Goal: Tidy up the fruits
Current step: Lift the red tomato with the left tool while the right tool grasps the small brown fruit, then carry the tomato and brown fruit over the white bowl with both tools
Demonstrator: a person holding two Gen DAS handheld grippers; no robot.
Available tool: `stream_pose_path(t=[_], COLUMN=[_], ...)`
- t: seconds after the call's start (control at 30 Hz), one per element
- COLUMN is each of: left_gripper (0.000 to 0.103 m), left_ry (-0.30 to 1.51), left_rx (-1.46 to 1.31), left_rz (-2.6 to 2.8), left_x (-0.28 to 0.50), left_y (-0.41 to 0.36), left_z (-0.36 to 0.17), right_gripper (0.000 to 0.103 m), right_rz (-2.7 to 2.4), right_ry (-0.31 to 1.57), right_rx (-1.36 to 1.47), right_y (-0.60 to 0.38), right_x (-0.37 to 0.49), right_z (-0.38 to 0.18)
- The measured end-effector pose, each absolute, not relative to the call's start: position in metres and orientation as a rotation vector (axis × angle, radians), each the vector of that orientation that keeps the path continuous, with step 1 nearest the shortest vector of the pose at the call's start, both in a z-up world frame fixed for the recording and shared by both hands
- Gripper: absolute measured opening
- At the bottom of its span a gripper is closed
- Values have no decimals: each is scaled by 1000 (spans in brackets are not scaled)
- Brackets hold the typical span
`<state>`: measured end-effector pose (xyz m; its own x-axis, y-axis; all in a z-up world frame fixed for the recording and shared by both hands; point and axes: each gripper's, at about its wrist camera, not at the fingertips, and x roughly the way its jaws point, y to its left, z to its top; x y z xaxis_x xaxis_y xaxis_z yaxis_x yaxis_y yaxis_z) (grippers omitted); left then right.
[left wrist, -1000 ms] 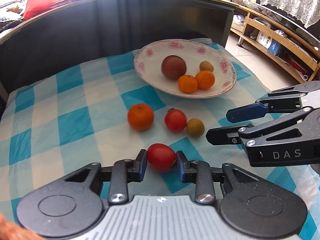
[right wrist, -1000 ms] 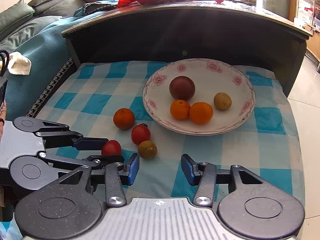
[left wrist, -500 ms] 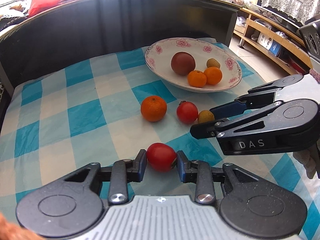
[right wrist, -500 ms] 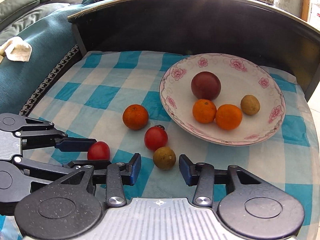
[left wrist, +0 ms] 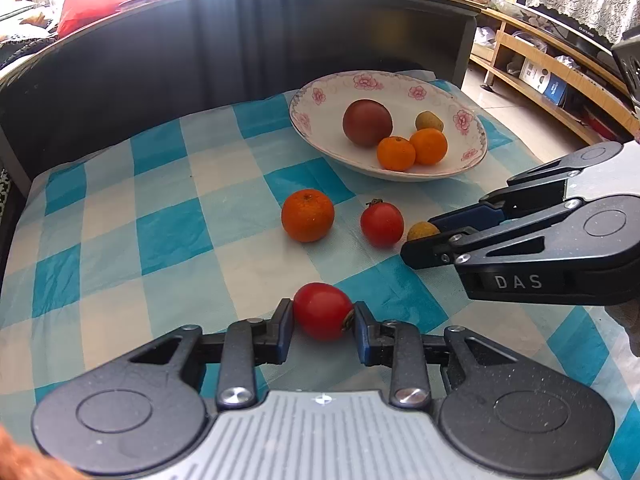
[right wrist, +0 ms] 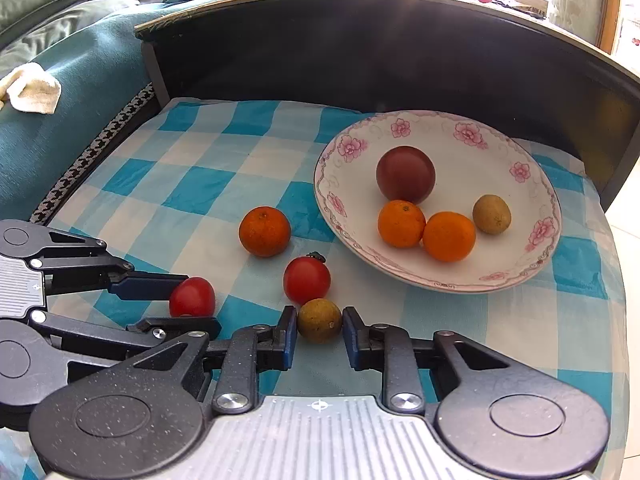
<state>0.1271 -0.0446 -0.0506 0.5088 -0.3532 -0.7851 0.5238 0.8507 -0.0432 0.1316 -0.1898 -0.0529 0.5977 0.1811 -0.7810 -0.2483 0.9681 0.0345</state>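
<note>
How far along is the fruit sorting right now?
Done: four fruits sit in the plate. In hand: left tool grips a red tomato; right tool grips a small brown fruit. Left on the cloth: an orange and another tomato.

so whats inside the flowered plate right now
The plate holds four fruits: a dark red round fruit, two oranges touching each other, and a small brownish-green fruit. Whatever lies beneath them is covered.
</note>
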Motion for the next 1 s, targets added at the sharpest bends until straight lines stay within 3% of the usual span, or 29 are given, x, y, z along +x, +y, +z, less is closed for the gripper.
stream_pose_path(t=[1.0], left_gripper=[40], left_ry=[737], left_rx=[154], left_rz=[-542], left_x=[173], left_y=[-98], left_z=[-4], right_gripper=[20], right_rz=[185], right_ry=[795], right_rx=[1], right_y=[-229], right_x=[128], right_z=[-14])
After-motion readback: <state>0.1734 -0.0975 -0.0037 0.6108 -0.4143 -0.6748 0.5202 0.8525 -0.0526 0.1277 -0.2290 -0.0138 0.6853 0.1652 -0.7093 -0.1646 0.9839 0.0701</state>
